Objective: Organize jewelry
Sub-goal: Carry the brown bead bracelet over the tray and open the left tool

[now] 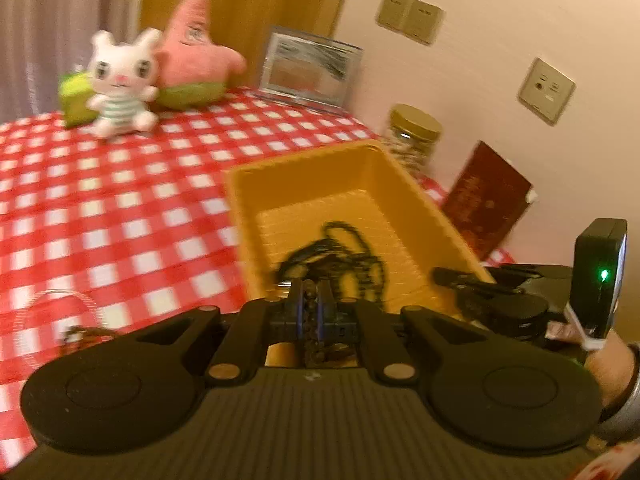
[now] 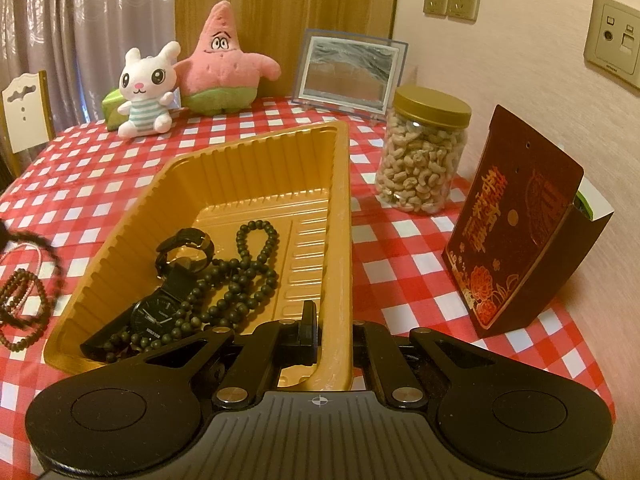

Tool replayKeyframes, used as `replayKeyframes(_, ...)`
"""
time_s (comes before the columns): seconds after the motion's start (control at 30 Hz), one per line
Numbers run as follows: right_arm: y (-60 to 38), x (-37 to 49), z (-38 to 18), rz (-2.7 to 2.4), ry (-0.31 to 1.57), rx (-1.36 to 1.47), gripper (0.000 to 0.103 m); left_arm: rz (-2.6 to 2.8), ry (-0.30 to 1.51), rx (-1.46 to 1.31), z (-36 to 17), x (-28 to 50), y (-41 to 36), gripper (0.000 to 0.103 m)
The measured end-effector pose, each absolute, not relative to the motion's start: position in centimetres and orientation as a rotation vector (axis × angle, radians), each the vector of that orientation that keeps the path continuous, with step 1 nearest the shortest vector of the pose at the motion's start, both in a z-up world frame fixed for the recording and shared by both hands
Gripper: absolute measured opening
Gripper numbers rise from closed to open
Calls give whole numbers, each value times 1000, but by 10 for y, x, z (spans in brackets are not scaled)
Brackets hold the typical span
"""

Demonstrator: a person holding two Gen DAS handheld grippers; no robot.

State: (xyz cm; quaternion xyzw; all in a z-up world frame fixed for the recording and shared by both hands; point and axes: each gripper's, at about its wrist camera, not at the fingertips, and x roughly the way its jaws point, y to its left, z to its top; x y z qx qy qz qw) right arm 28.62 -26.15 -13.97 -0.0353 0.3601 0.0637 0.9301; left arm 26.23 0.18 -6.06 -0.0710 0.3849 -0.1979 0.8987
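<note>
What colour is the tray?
Golden yellow tray, clearest in the right wrist view.

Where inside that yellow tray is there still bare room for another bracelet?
The far half of the yellow tray, toward the plush toys, is bare, as is the strip along its right wall. The near left corner is crowded with watches and black beads.

Left wrist view motion-blurred, brown bead strands (image 2: 24,300) cut by right view's left edge, chair (image 2: 26,112) partly cropped

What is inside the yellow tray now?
The yellow tray holds two black watches and dark bead strings. The right hand-held gripper covers its near corner.
</note>
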Motion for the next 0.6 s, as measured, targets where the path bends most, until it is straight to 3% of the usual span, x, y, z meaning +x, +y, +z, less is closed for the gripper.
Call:
replayKeyframes(0.33,-260,285,-138,136,737,-72,4,-503,821,-131,-72,285,-48,6)
replayKeyframes(0.47,-260,285,-137,138,735,-74,4,-514,809,-123,-69,283,-52,15)
replayKeyframes(0.6,-260,286,-137,141,732,-76,4,-481,804,-129,-68,281,-43,15)
